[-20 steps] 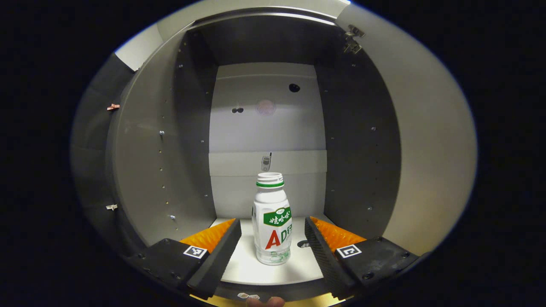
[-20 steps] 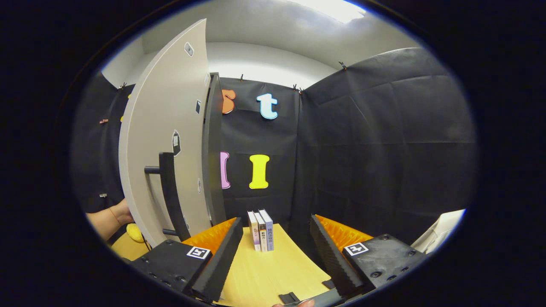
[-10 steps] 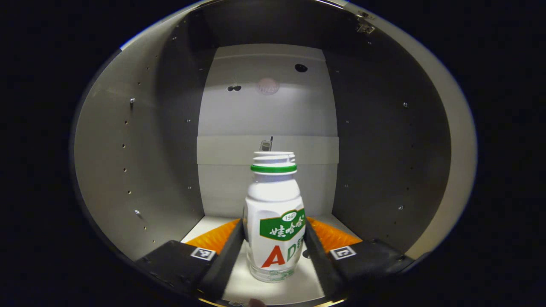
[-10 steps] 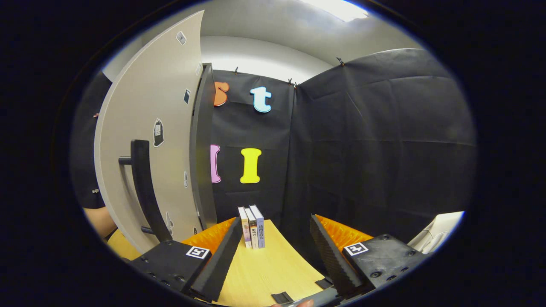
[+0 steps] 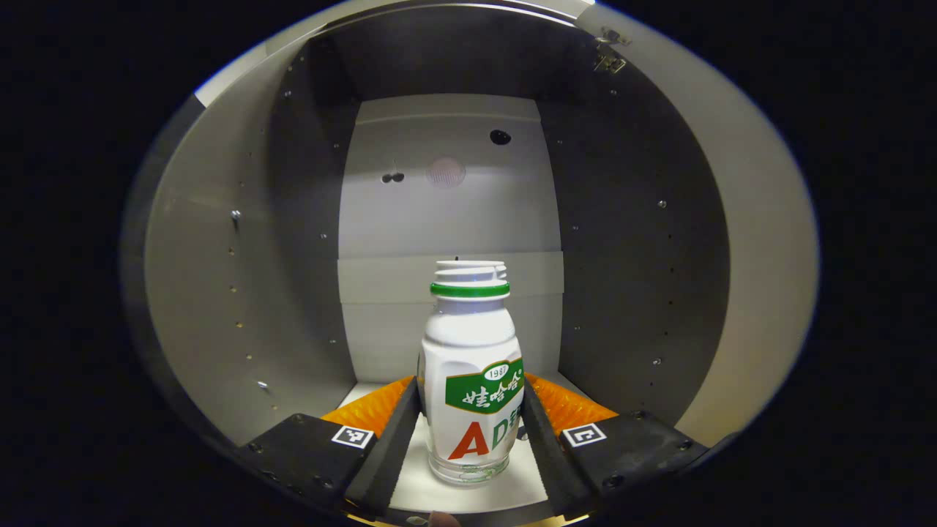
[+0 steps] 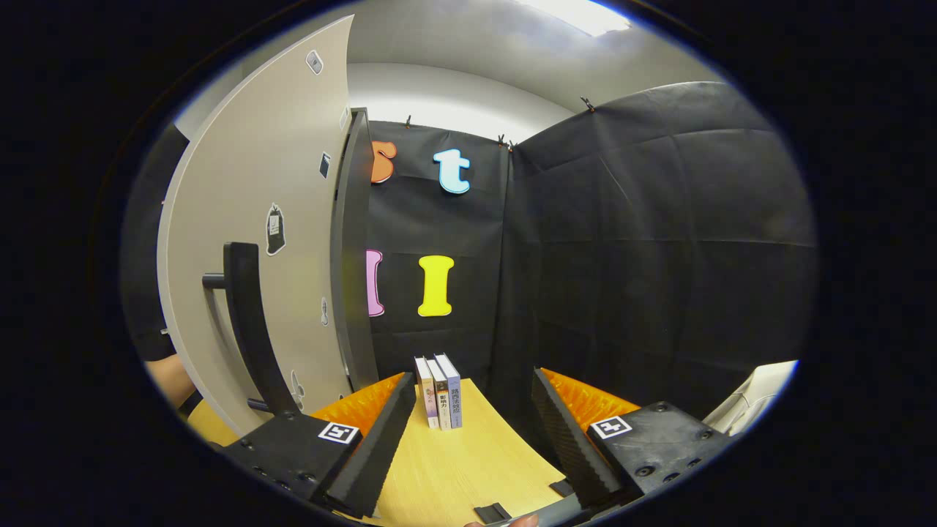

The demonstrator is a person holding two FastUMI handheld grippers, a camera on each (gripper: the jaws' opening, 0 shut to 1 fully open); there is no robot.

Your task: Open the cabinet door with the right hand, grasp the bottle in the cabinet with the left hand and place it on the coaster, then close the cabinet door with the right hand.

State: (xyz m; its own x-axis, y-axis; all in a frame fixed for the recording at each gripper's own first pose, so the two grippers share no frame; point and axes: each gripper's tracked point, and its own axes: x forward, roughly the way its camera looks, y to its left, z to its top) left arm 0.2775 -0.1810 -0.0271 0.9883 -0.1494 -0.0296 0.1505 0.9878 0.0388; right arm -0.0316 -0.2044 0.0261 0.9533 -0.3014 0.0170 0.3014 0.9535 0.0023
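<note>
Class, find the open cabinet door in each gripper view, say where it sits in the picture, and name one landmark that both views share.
Left gripper view: the cabinet door curves down the right edge, its pale inner face showing, hinge at top.
Right gripper view: the cabinet door stands on the left, outer face with its black handle towards the camera.
Shared landmark: the door itself, swung open from the cabinet.

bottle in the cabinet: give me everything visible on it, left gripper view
The small white plastic bottle with a green neck ring stands upright on the cabinet's pale floor, near the front edge. It has a threaded open-looking mouth with no cap visible, a rounded shoulder, a white wrap label with a green band and red and green lettering, and a clear base. The left gripper flanks it, both jaws pressing its sides at label height.
</note>
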